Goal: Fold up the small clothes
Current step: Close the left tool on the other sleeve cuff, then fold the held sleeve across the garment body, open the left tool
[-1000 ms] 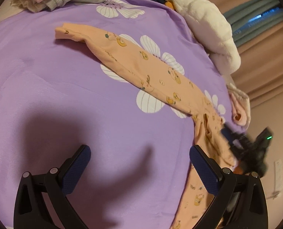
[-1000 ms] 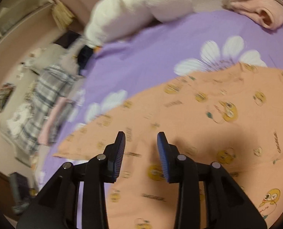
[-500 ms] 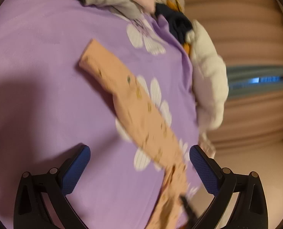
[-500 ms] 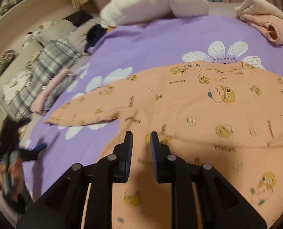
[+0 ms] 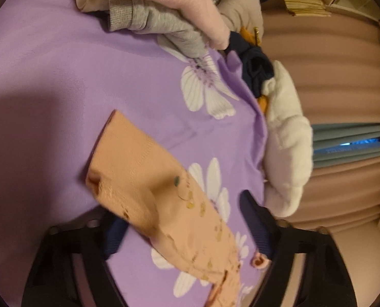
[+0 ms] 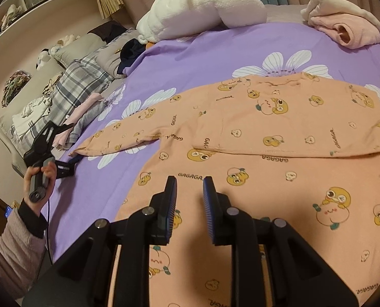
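The peach shirt lies on the purple sheet; the left gripper, jaws just closing, straddles its sleeve cuff (not yet pinched) and may snag sheet too; right gripper hovers narrowly parted, empty

left wrist: close over the sleeve cuff, tilted down, bedding pile at 12 o'clock | right wrist: low over the peach shirt, facing the white pillow | shared: sleeve, purple sheet, pillow
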